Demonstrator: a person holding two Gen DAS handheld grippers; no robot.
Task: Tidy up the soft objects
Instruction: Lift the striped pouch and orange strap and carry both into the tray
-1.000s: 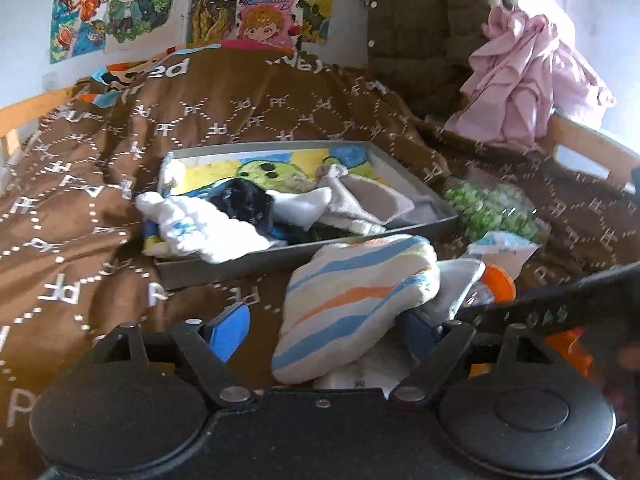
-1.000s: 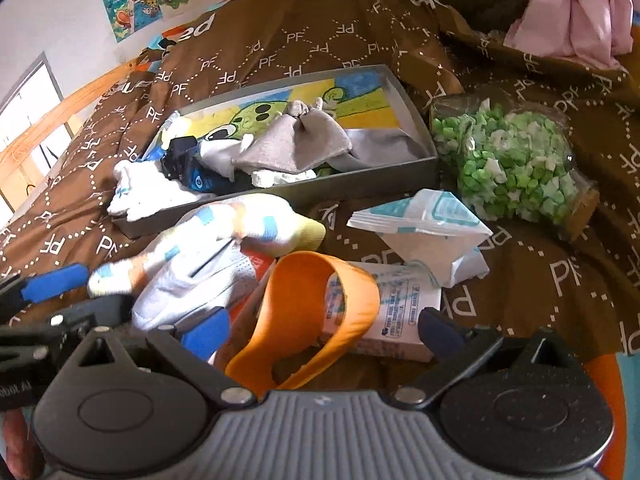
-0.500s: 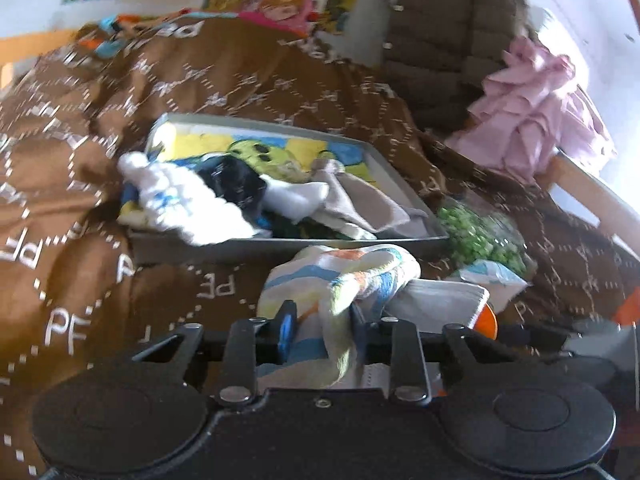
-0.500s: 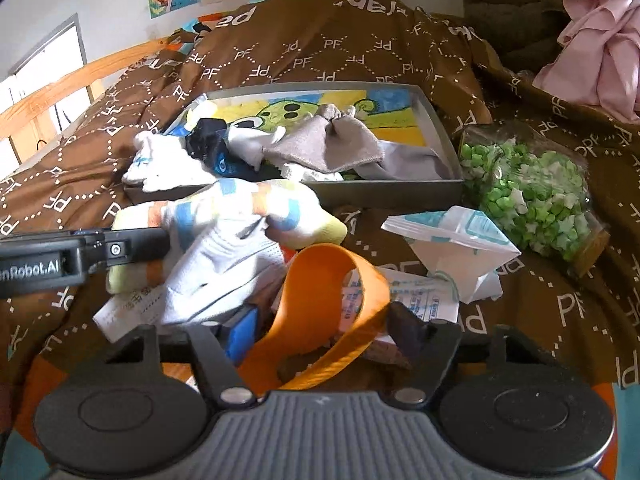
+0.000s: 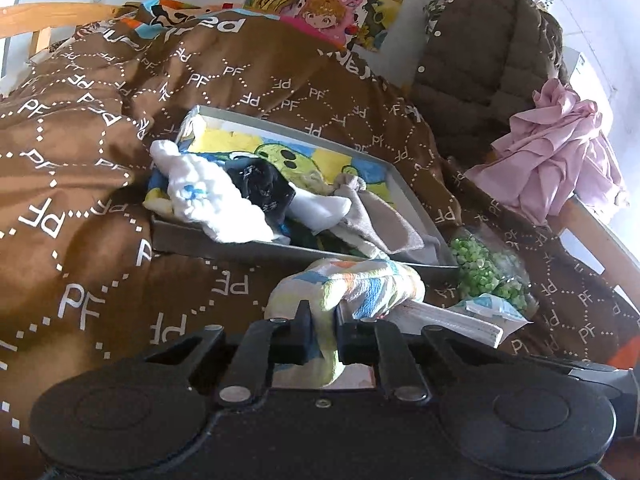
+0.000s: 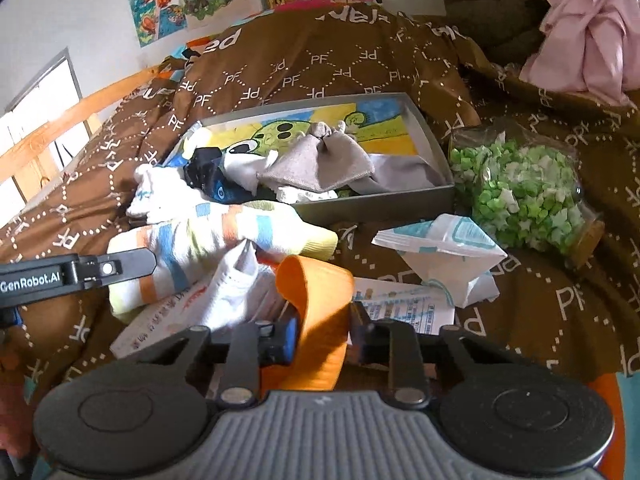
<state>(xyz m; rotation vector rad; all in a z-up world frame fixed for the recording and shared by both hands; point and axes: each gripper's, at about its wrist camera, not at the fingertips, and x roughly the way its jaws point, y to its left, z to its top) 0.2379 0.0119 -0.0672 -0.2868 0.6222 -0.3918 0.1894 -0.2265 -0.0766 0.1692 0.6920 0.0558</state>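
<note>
Left gripper (image 5: pixel 320 334): black housing, two round caps, silver screw heads on black linkage bars, side marking "GenRobot.AI" in white, right gripper (image 6: pixel 320 338): grey ribbed housing, black linkage, silver screws, blue pad on one finger (image 6: pixel 289 340)

The bedspread (image 5: pixel 100 200) was brown with white dotted diamonds and "PF" letters. The sock (image 5: pixel 360 284) carried blue, orange and yellow stripes on white. The box (image 6: pixel 376 204) was grey, its floor yellow, blue and green. The strap (image 6: pixel 320 300) was orange, the paper stars (image 6: pixel 520 188) green and white, the garment (image 5: pixel 552 164) pink.
</note>
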